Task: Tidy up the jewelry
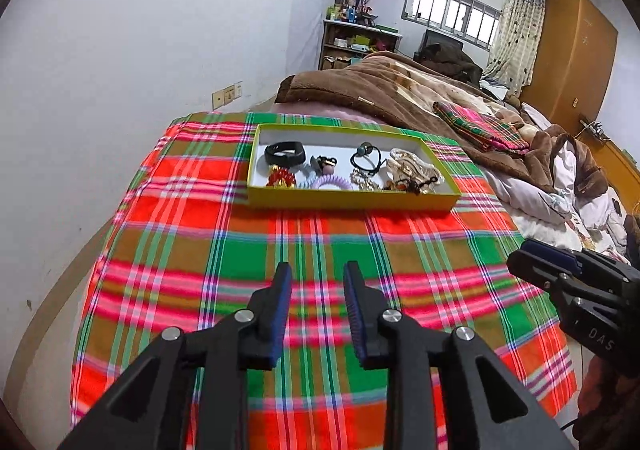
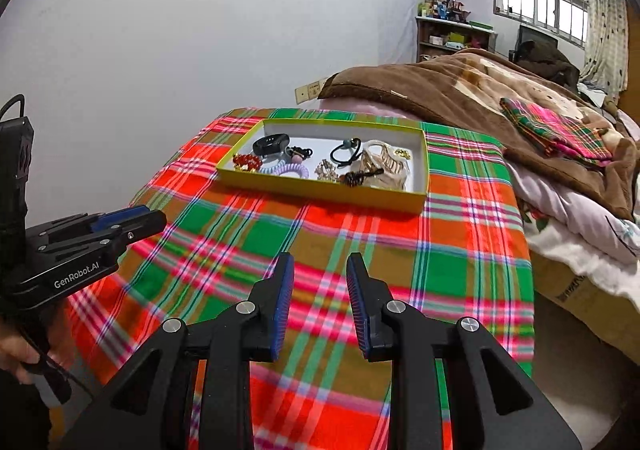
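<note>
Jewelry lies jumbled in a shallow yellow-green box (image 1: 352,200) on the far part of a plaid cloth (image 1: 304,250) spread over the bed. Inside, from left to right: a black wristband (image 1: 285,153), a red bead bracelet (image 1: 280,176), a lilac coil hair tie (image 1: 332,182), a black hair elastic (image 1: 366,161) and a tangle of gold-coloured pieces (image 1: 414,168) too knotted to tell apart. The box's near wall hides the lower edges of several items. The left gripper (image 1: 316,280) and right gripper (image 2: 320,270) both hang over the near cloth, well apart from the box, jaws spread with nothing between them. A brown blanket (image 2: 460,90) covers the bed on the right, its far end cut off.
</note>
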A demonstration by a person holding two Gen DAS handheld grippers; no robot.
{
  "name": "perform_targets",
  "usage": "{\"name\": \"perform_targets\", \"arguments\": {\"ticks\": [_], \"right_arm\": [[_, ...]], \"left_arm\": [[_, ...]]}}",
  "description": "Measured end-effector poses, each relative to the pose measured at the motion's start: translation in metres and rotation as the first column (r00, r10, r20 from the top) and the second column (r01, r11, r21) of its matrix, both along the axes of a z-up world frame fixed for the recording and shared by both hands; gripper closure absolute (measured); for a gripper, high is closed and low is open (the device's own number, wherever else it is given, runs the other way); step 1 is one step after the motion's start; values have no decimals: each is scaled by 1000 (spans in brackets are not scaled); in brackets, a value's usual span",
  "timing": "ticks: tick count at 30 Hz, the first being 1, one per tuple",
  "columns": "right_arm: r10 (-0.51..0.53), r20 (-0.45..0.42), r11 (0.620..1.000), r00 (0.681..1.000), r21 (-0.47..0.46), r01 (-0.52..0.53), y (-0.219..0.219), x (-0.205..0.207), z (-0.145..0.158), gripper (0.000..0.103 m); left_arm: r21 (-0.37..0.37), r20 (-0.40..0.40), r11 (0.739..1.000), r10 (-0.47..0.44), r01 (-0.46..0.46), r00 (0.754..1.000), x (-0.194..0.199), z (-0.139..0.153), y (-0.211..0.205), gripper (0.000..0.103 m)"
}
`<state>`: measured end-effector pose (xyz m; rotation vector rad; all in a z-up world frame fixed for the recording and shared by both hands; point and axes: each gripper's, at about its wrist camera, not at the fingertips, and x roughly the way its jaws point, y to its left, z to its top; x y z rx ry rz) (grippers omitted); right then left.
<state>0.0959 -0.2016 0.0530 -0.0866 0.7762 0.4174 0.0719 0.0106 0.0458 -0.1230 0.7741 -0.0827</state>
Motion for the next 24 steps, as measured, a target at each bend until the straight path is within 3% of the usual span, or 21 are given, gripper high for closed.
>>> {"name": "perform_targets", "arguments": {"ticks": [7,11,24], "right_arm": [[-6,-8,1000,1000,-5,6,-5,-24,-3,75],[-11,-12,1000,1000,-17,11,-7,-32,-6,75],[-16,-17,999,1000,-38,15,-7,-31,-10,75]], "left_arm": [[15,2,1000,10,-10,1000,-25,-2,-8,74],[4,-1,1000,3,-3,1000,-34,-3,-12,69],[26,-21,1000,-17,18,1000,-39,-10,-23,66]]}}
